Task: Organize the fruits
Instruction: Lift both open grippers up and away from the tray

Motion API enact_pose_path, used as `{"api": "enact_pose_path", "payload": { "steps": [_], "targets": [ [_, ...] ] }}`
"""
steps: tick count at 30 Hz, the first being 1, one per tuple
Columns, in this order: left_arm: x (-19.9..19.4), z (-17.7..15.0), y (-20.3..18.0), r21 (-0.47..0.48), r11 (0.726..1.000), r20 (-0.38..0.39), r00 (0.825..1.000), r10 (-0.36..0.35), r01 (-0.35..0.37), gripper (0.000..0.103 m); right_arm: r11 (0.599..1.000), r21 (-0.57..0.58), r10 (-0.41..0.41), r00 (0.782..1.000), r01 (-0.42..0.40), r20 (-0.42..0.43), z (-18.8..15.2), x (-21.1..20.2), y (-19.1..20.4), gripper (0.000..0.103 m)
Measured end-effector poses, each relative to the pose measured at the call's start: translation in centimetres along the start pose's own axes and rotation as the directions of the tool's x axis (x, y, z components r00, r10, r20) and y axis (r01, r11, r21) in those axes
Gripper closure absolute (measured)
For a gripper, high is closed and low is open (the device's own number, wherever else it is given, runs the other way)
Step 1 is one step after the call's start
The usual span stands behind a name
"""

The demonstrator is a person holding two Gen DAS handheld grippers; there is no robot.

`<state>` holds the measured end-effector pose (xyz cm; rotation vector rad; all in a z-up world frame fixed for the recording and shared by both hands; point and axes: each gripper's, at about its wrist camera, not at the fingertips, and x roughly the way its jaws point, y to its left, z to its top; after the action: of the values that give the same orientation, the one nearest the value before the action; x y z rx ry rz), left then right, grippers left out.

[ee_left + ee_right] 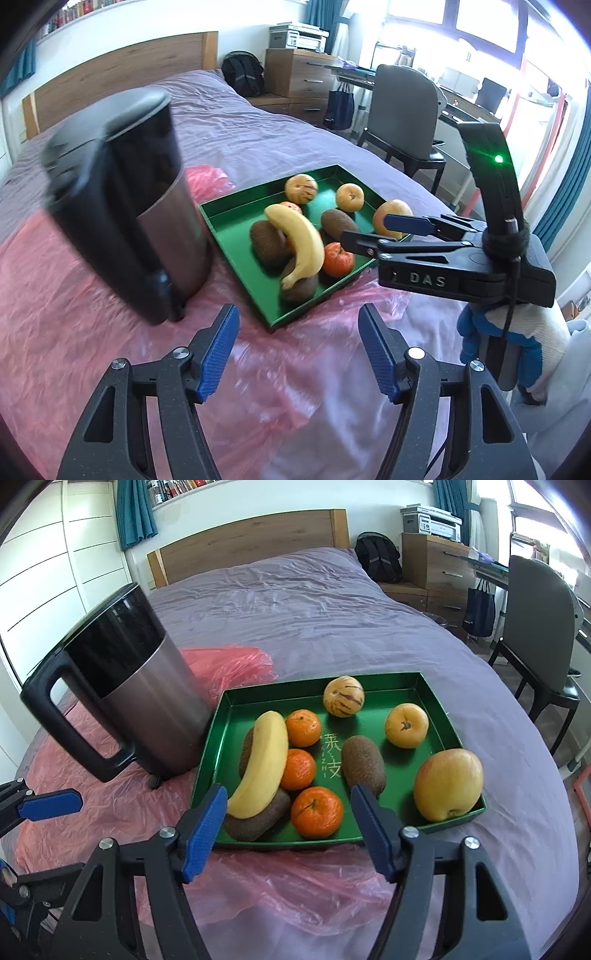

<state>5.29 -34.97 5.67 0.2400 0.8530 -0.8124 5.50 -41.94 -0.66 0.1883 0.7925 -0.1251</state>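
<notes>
Nearest to hand, the right gripper [288, 829] hangs just in front of the tray with its blue-padded black fingers spread wide and nothing between them; the left gripper [298, 352] is beside it, its own blue pads apart and empty, over the crinkled pink plastic sheet [258, 890] that covers the near end of the bed. A hand in a white and blue knitted glove [517, 343] grips the handle of the right one.

The shallow green rectangular tray [369, 681] sits on that sheet, on the purple bedspread [295, 602]. In it lie a yellow banana [264, 762] resting across two brown fuzzy kiwis, one under its far end [246, 755] and one under its near tip [258, 821]. Just right of the banana are three small oranges in a row: far [303, 728], middle [298, 768] and near [317, 811]. A third brown kiwi [364, 763] lies alone mid-tray. At the far wall sits a pale round melon with dark stripes [343, 696], to its right a yellow round fruit with a dark stem pit [406, 725], and in the near right corner a large yellow-red apple [447, 783] leaning on the tray's wall.

Just left of the tray stands a tall steel kettle with a black top and black handle [147, 701], upright, very close to the tray's left edge
</notes>
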Motion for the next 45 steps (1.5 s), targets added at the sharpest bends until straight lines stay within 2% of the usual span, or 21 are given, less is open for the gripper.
{"api": "enact_pose_path", "payload": {
  "steps": [14, 21, 22, 24, 28, 31, 33, 34, 39, 45],
  "targets": [
    [-8.4, -6.9, 6.8, -0.125, 0.983, 0.041, 0.989, 0.143, -0.137, 0.04, 0.997, -0.06, 0.041, 0.999, -0.04, 0.017, -4.2, -4.8, 8.7, 0.0],
    [-11.3, -9.6, 8.8, -0.16, 0.956, 0.07, 0.964, 0.258, -0.245, 0.039, 0.993, -0.106, 0.051, 0.998, -0.047, 0.041, -5.7, -6.3, 13.1, 0.0],
    [-11.8, -10.0, 9.0, -0.166, 0.95, 0.077, 0.957, 0.281, -0.265, 0.038, 0.993, -0.111, 0.051, 0.998, -0.045, 0.046, -5.7, -6.5, 13.5, 0.0],
    [-12.5, -10.6, 9.6, -0.174, 0.942, 0.088, 0.948, 0.306, -0.288, 0.029, 0.992, -0.122, 0.044, 0.997, -0.037, 0.06, -5.9, -6.9, 14.4, 0.0],
    [-14.0, -11.7, 10.8, -0.197, 0.923, 0.106, 0.929, 0.354, -0.329, 0.024, 0.992, -0.129, 0.027, 0.996, -0.016, 0.086, -6.3, -7.6, 15.5, 0.0],
    [-14.6, -12.3, 11.6, -0.215, 0.917, 0.108, 0.925, 0.364, -0.336, 0.021, 0.991, -0.137, 0.01, 0.996, 0.002, 0.092, -6.5, -7.7, 16.1, 0.0],
    [-14.9, -12.7, 12.0, -0.229, 0.913, 0.106, 0.924, 0.368, -0.337, 0.008, 0.989, -0.145, -0.004, 0.995, 0.018, 0.097, -6.7, -7.8, 16.6, 0.0],
    [-15.1, -13.0, 12.3, -0.24, 0.911, 0.107, 0.923, 0.369, -0.336, 0.005, 0.989, -0.148, -0.009, 0.995, 0.024, 0.1, -6.8, -7.8, 16.8, 0.0],
    [-15.8, -13.7, 13.3, -0.258, 0.907, 0.112, 0.922, 0.371, -0.334, 0.002, 0.987, -0.155, -0.028, 0.994, 0.044, 0.103, -7.2, -7.9, 17.4, 0.0],
    [-16.1, -14.2, 14.0, -0.274, 0.894, 0.113, 0.911, 0.396, -0.355, 0.001, 0.986, -0.158, -0.042, 0.994, 0.058, 0.101, -7.5, -8.0, 17.7, 0.0]
  ]
}}
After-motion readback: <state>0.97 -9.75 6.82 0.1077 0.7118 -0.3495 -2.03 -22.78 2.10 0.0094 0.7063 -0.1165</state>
